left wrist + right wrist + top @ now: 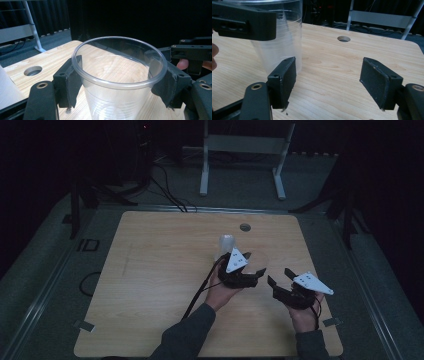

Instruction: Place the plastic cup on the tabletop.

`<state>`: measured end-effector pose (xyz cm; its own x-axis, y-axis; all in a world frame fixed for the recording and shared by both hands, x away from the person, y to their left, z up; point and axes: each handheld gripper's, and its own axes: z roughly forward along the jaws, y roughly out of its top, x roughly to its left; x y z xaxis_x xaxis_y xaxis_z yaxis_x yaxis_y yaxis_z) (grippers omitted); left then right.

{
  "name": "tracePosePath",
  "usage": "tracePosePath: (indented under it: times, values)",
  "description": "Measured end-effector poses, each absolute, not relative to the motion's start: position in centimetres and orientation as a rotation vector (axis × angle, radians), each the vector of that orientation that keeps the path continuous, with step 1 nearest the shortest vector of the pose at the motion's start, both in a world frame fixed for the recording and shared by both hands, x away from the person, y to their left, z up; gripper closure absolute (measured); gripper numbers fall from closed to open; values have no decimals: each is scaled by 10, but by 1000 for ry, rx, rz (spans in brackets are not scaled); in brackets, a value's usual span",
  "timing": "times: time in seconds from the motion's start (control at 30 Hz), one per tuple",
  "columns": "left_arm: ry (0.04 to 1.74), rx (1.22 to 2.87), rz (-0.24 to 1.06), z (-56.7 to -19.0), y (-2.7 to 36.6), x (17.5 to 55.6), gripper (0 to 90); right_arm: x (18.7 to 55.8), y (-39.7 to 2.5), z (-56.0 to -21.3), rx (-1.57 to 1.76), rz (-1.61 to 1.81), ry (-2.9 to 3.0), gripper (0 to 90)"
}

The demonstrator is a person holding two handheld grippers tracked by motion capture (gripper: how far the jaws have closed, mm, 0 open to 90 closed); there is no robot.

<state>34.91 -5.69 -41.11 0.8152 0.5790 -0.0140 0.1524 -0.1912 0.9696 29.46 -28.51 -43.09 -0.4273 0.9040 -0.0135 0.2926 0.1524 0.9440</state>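
A clear plastic cup [117,102] stands upright on the wooden table [150,270]. My left gripper [116,80] is shut on it, both pads [72,82] pressed against its sides just under the rim. From above, the left gripper [254,263] sits right of the table's middle with the cup [258,260] faint between its jaws. My right gripper [280,277] is open and empty just to the right of it. In the right gripper view, the cup [282,45] stands ahead on the left of that gripper [337,82].
A whitish upright cup [226,244] stands just behind the left gripper. A round hole [245,227] is cut in the table near its far edge. A white metal frame [245,145] stands on the floor beyond, with cables on the floor.
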Motion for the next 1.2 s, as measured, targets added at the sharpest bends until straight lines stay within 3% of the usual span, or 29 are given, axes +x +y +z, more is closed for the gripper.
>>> tracePosePath:
  times: [1.2]
  values:
    - [567,1727,402,-437,-49,345,283,293,-293,-429,1159,1280,1788,288]
